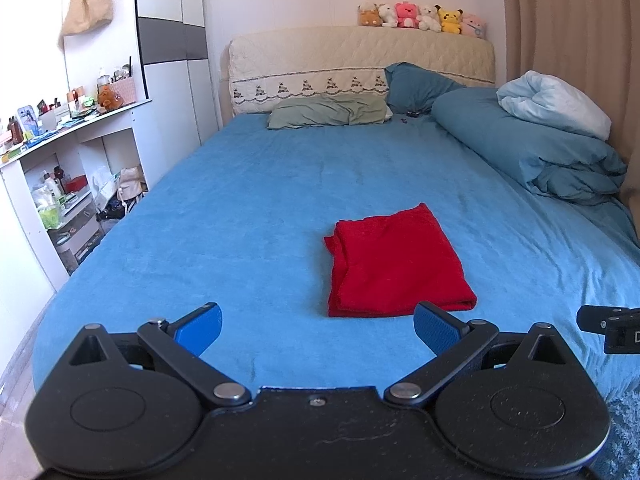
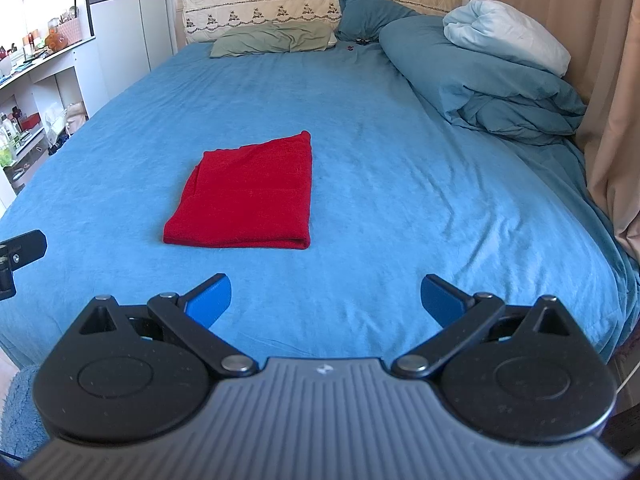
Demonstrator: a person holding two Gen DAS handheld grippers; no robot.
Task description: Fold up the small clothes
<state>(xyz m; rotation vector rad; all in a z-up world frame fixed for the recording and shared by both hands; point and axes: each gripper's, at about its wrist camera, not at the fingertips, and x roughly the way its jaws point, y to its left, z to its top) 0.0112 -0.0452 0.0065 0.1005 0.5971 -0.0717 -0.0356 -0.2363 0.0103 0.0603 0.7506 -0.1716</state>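
Big blue bed [image 1: 248, 200] fills both views, sheet smooth across the middle, duvet [image 1: 532, 148] heaped along the far right side, pillows up by the headboard [image 1: 360, 64]. And there, near the foot of the bed and roughly central, lies the red cloth [image 1: 396, 260]: flat on the sheet, already doubled over into a neat rectangle, folded edge toward us, loose layers showing along its left side.

Left tongs [image 1: 318, 332] hover just short of the cloth's near edge, blue pads spread wide, nothing in them. Right tongs [image 2: 326, 300] likewise spread wide and empty, hanging back over bare sheet, the cloth ahead and off to their left.

By my reading this one looks close to finished, or due one last fold. If another fold is coming, the trick is to take both near corners at once, one pair of tongs on each, pinching all layers together so none slides out. Lift low, carry the edge straight across to the far edge, match the corners, then let go cleanly. That left side is a little ragged, so watch it: grab only the top layer there and the stack will skew.
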